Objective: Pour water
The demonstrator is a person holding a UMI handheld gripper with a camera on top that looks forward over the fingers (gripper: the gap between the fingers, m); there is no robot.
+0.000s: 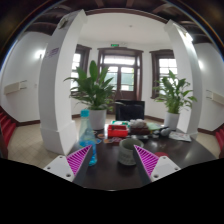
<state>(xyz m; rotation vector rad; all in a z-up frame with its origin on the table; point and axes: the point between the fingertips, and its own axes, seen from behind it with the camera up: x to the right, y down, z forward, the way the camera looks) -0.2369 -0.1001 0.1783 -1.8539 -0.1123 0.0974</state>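
A clear plastic bottle with a blue cap and blue base stands upright on the dark table, just ahead of my left finger. A grey cup sits on the table ahead of the fingers, nearer the right one. My gripper is open, its purple pads spread wide with nothing between them. Both bottle and cup lie slightly beyond the fingertips.
A red box and several small items lie further back on the table. Large potted plants stand behind, left and right. White pillars and windows fill the room beyond.
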